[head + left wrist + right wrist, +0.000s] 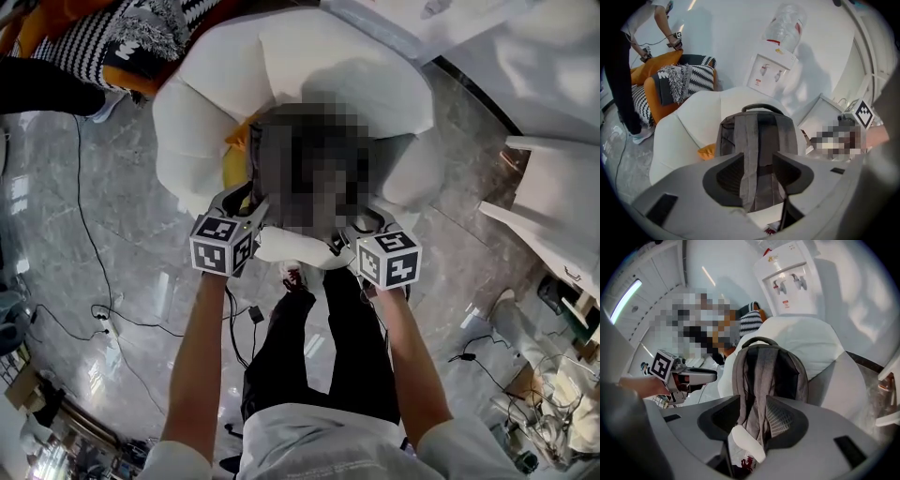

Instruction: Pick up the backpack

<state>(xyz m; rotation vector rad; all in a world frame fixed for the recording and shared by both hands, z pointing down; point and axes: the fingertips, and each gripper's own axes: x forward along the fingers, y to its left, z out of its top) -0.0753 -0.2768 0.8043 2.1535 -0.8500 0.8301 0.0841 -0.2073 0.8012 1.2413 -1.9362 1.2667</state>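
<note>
The left gripper point(758, 161) is held open, with a grey strap point(754, 154) of the grey fabric backpack point(780, 133) passing between its jaws. The right gripper point(753, 406) is likewise parted around the other strap point(757, 394). Just ahead of both, the backpack is stood upright on the white padded armchair point(689, 126). In the head view it is masked by mosaic. The clear bottle point(785, 23) on the white water dispenser point(771, 70) is shown whole only in the left gripper view.

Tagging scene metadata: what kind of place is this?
Likely an office lounge or break area: white bottle-topped water dispenser, white cushioned armchair holding the grey fabric backpack, orange sofa with striped black-and-white cushions.
</note>
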